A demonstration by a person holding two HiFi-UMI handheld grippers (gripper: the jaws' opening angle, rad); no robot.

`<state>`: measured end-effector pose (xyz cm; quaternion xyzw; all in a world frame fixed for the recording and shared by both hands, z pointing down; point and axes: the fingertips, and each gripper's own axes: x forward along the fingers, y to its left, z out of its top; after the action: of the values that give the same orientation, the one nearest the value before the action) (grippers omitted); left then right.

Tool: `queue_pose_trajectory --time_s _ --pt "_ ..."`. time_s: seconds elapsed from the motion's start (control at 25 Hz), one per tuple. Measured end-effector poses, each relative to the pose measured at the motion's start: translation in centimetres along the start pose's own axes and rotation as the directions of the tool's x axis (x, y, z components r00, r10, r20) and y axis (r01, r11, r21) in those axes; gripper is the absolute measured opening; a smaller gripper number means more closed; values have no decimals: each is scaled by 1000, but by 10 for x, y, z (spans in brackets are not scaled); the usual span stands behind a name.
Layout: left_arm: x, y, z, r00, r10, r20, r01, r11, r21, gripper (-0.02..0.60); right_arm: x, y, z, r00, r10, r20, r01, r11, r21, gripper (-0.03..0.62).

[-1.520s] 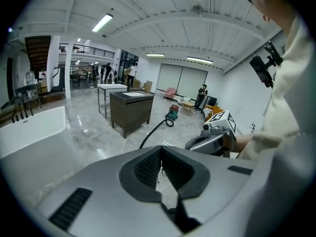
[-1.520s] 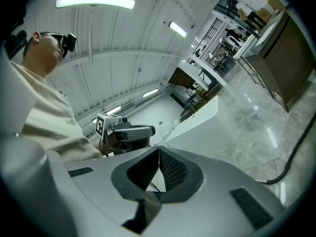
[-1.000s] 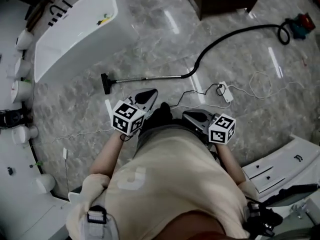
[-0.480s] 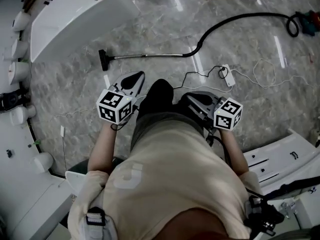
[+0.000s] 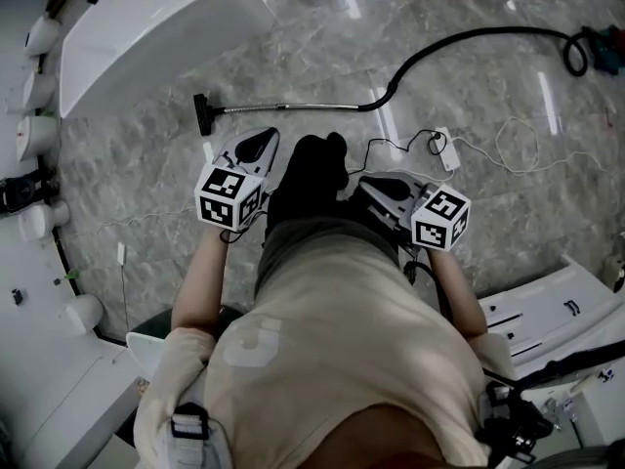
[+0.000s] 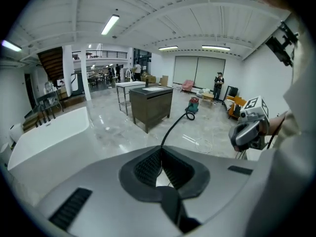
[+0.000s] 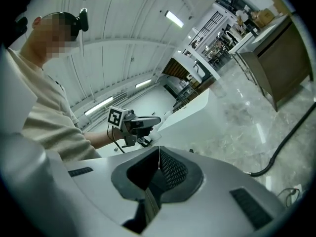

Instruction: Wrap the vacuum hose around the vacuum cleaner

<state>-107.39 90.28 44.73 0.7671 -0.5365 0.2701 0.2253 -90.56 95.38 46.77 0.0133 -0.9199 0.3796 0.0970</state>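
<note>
Nearest, at 6 o'clock in the head view, the person (image 5: pixel 332 360) in a pale top is standing over a grey marble floor (image 5: pixel 146 184) and holding both tools out in front, with a black-clad leg (image 5: pixel 311 174) showing between them. The left tongs (image 5: pixel 254 147) are pointing toward 12 o'clock with their tips pressed together and pinching nothing, as the left gripper view is showing (image 6: pixel 160 163). The right tongs (image 5: pixel 375 186) are pointing toward 11 o'clock, likewise squeezed closed and carrying nothing (image 7: pixel 158 164). At 4 o'clock a white drawer unit (image 5: pixel 537 311) is sitting with its drawers closed, so what is in them cannot be told. Just beyond the right tongs a white power strip (image 5: pixel 444 151) is lying among thin loose cables. Ahead of both tools, apart from them, the metal wand (image 5: pixel 293 107) is lying flat across the floor, its floor nozzle (image 5: pixel 202 113) pointing to 9 o'clock. From the wand's other end the black vacuum hose (image 5: pixel 439 45) is curving away toward 2 o'clock, stretched out on the floor and not wound round anything, and is ending in a loop beside the red and teal vacuum cleaner (image 5: pixel 604 47). At 10 o'clock a white bathtub (image 5: pixel 127 42) is standing, with a small yellowish thing at its far rim, too small to make out. A dark cabinet (image 6: pixel 150 105) is standing farthest off.
</note>
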Motion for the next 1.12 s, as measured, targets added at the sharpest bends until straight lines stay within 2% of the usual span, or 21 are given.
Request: queue_pose_trajectory --time_s 0.2,0.36,0.56,0.72,0.84,0.92,1.0,1.12 --pt "47 -8 -5 997 -50 -57 55 993 101 5 -9 -16 4 998 -53 36 53 999 6 5" --pt "85 -8 -9 988 -106 -111 127 971 204 5 -11 -25 1 992 -117 46 114 991 66 3" --pt "111 27 -30 967 -198 -160 221 965 140 5 39 -42 9 994 -107 5 106 988 109 4" --pt "138 83 -53 959 -197 -202 237 950 203 5 93 -67 30 994 -101 -30 104 984 143 5" --pt "175 135 -57 954 -199 -226 239 956 170 6 132 -104 63 995 -87 -53 94 982 165 5" --pt "206 158 -74 938 -219 -268 261 956 135 6 148 -131 76 992 -98 -76 111 972 207 4" --pt "241 179 -102 913 -239 -330 290 950 114 6 163 -169 80 988 -122 -98 142 960 241 5" --pt "299 205 -152 879 -252 -405 333 932 142 6 182 -234 73 981 -168 -96 188 945 269 5"
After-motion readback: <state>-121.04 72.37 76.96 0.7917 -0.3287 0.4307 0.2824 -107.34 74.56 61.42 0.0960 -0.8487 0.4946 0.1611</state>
